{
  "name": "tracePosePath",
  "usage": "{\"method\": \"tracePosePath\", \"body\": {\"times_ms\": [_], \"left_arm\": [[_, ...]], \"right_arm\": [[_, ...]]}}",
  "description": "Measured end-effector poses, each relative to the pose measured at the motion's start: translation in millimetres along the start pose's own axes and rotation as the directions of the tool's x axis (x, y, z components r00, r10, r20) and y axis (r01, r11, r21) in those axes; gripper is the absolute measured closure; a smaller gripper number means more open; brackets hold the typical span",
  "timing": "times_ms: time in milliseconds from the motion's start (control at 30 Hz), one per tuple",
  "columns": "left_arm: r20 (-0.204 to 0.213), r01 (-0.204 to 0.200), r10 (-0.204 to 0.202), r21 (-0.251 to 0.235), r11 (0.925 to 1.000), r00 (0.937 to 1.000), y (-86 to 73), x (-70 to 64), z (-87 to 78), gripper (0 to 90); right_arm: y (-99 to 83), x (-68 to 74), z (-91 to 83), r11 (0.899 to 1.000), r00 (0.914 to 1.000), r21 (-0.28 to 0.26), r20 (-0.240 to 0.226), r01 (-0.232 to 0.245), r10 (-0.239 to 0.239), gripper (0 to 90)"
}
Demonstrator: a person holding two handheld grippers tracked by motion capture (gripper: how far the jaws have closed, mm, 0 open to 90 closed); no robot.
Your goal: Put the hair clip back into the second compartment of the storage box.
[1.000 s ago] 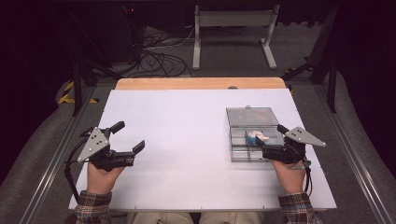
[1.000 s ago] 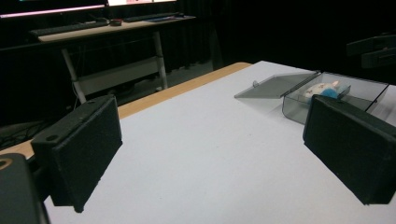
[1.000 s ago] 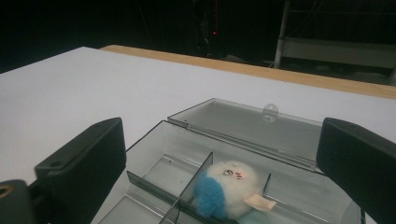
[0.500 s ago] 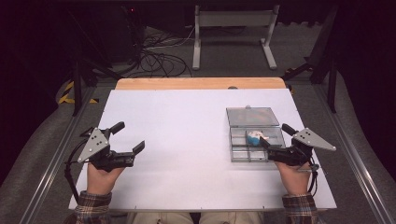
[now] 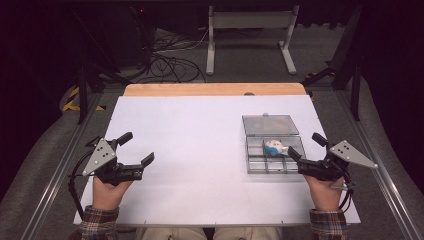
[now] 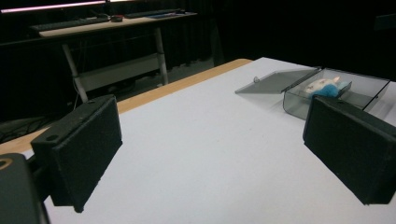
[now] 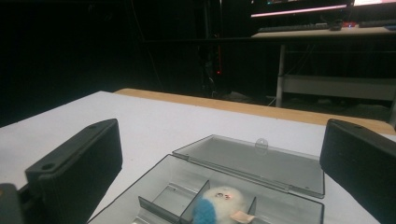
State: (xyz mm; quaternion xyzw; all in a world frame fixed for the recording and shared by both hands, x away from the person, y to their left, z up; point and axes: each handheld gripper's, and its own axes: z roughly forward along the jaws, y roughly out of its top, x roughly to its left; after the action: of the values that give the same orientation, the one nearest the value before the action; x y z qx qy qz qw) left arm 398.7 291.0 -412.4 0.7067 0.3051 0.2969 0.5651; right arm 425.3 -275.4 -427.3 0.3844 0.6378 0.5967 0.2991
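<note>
White table [image 5: 200, 150], dark room behind.

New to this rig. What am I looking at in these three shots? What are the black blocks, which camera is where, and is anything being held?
There is no robot arm here: a person at a table holds a hand-operated two-jaw gripper in each hand. The high view looks down from above the person's side, with the left gripper at the left and the right gripper at the right. The other two pictures come from cameras riding on the grippers; the black blocks rising from the bottom of each are that gripper's own jaws, standing wide apart.

On the white table sits a clear plastic compartment box with its lid folded back flat. Inside one compartment lies a small white and blue fluffy toy. The right gripper's jaws point at the box from its near side, not touching it as far as I can tell. Neither gripper holds anything.
</note>
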Motion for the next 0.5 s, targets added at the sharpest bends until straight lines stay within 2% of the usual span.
{"method": "tracePosePath", "body": {"times_ms": [500], "left_arm": [[-0.006,0.006,-0.006,-0.001,1.0,1.0,-3.2,2.6,-2.0,5.0]], "right_arm": [[-1.5,-14.1,-14.8,0.999,0.9999,-0.049,0.01,-0.006,0.007,0.0]]}}
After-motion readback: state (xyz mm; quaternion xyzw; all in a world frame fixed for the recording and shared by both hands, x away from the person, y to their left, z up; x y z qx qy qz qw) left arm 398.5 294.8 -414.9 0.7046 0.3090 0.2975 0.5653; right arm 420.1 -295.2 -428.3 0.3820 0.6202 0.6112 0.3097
